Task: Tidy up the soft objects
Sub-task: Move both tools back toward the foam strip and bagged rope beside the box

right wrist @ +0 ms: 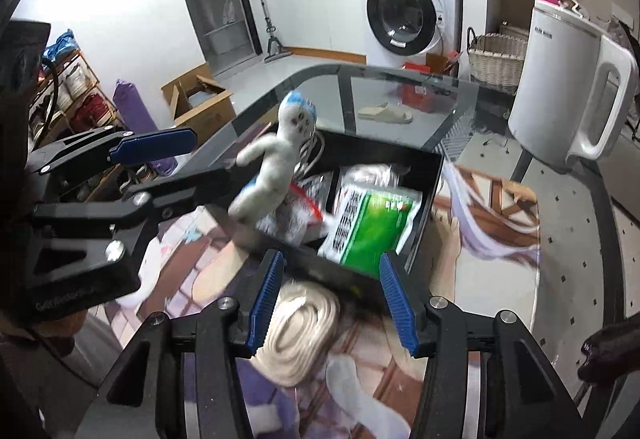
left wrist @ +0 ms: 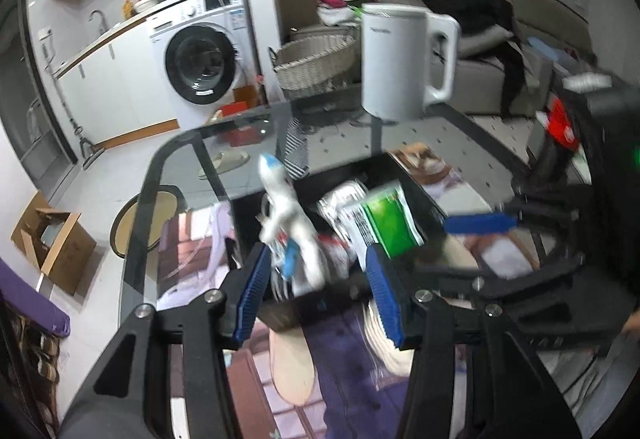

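A black open box (right wrist: 424, 199) sits on the glass table and holds a green and white packet (right wrist: 368, 227), plastic bags and a white cable. A white plush doll with a blue cap (right wrist: 276, 163) leans upright over the box's left edge; it also shows in the left wrist view (left wrist: 288, 215). A coiled beige rope (right wrist: 296, 335) lies on the printed mat just in front of the box. My right gripper (right wrist: 326, 299) is open and empty above the rope. My left gripper (left wrist: 316, 295) is open and empty at the box's near side, close to the doll.
A white electric kettle (right wrist: 568, 87) stands at the table's far right. The glass table edge (right wrist: 320, 69) curves at the far side. Beyond it are a washing machine (right wrist: 404, 15), a wicker basket (right wrist: 496, 57), a cardboard box (right wrist: 196, 99) and a slipper (right wrist: 386, 113) on the floor.
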`<state>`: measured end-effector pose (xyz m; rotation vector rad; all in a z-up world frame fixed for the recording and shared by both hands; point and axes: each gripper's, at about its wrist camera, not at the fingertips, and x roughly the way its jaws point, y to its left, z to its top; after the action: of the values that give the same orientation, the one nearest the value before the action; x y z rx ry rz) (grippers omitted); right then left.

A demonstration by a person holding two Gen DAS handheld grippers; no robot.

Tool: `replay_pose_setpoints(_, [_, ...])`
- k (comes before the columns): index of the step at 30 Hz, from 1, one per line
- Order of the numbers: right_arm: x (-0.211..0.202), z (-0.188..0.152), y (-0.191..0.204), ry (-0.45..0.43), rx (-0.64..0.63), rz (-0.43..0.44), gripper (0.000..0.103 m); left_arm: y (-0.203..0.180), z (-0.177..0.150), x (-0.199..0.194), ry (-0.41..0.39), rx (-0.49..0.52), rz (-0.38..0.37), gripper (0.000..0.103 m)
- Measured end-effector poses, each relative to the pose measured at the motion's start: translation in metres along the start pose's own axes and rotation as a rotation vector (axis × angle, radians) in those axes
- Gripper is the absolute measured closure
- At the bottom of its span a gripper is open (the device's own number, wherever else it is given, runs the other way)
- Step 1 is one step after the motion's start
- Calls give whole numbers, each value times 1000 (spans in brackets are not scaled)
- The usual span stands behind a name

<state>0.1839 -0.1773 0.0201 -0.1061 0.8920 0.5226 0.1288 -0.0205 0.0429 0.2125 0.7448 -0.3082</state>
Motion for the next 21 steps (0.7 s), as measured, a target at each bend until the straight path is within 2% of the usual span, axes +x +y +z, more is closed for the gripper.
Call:
replay_pose_setpoints(2, [-3,-7,0,-1,-9,4,43,-7,-8,1,26,38,-15,53])
replay_pose_setpoints(9, [-6,-29,3,45,-18,11,43,-32,-27,6,104,149,-81,53])
replay_pose_setpoints(13, [3,-41,1,109,-11,21,43,-44,-42,10,160,189,-126,53])
replay_pose_setpoints(21, [14,-48,-14,151,31,10,43,-74,-70,15,267,245,-264,52])
